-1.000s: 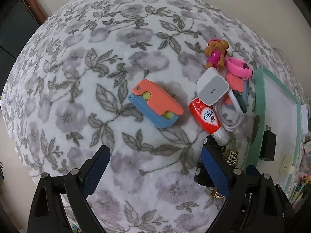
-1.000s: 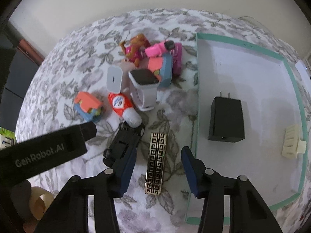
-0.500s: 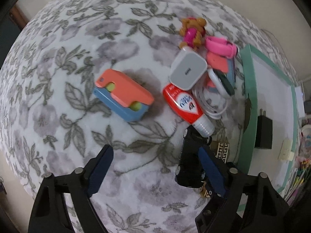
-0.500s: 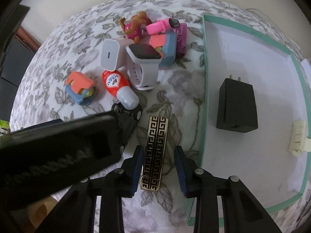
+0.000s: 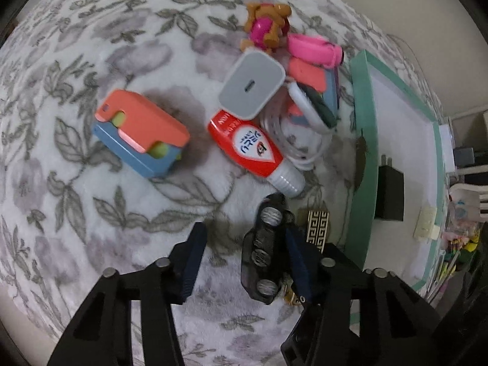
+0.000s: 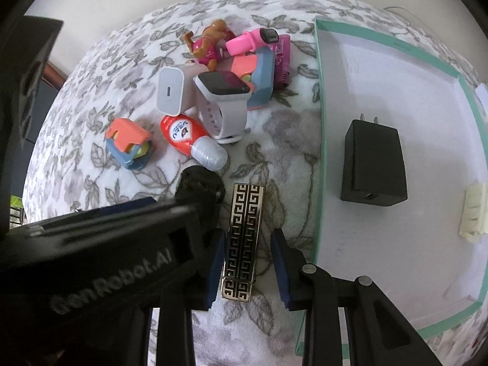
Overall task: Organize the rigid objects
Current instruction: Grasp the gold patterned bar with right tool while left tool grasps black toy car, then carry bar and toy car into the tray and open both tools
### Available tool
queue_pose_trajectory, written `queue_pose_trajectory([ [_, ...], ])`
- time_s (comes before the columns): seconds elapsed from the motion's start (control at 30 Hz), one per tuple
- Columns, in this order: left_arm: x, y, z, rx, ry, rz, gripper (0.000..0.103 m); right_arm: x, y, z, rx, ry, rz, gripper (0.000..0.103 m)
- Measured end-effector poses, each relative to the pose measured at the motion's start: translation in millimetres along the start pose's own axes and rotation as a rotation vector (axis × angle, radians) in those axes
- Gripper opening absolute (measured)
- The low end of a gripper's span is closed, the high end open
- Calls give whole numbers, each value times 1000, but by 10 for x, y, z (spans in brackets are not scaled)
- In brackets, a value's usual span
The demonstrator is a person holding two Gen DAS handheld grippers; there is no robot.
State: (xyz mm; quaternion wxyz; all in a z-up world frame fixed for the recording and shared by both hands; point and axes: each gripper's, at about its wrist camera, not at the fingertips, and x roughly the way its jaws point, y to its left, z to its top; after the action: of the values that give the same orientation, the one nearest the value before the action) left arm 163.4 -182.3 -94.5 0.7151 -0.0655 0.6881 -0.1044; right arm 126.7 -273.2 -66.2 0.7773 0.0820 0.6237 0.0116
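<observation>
Presently the left gripper (image 5: 244,262) is closing around the black toy car (image 5: 266,250) while the right gripper (image 6: 248,267) is straddling, jaws narrowly apart, the gold-and-black patterned rectangular bar (image 6: 242,241) beside the teal-rimmed tray (image 6: 318,140); crowding risks jostling either piece.

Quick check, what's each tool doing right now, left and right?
Left tool: closing around the black toy car, not yet gripping.
Right tool: straddling the gold patterned bar, a gap showing on one side, not clamped.
</observation>
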Motion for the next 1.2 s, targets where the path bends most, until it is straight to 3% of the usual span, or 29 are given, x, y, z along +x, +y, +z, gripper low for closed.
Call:
queue_pose_trajectory([
  [0.3, 15, -70, -75, 9, 17, -2, 27, -10, -19, -4, 9, -1, 12, 30],
  [0.6, 53, -101, -99, -1, 21, 18, 29, 10, 47, -36, -14, -11, -5, 29],
  [0.77, 80, 66, -116, 0, 13, 19, 29, 20, 41, -50, -18, -18, -3, 29],
  [0.93, 58, 49, -108, 1, 26, 33, 28, 8, 32, -50, -18, -18, 2, 24],
  [1.07, -97, 15, -87, 17, -7, 88, 28, -20, -27, -20, 17, -7, 43, 22],
  [1.2, -293, 77, -54, -11, -51, 69, 28, -113, -75, 19, 48, -14, 82, 22],
])
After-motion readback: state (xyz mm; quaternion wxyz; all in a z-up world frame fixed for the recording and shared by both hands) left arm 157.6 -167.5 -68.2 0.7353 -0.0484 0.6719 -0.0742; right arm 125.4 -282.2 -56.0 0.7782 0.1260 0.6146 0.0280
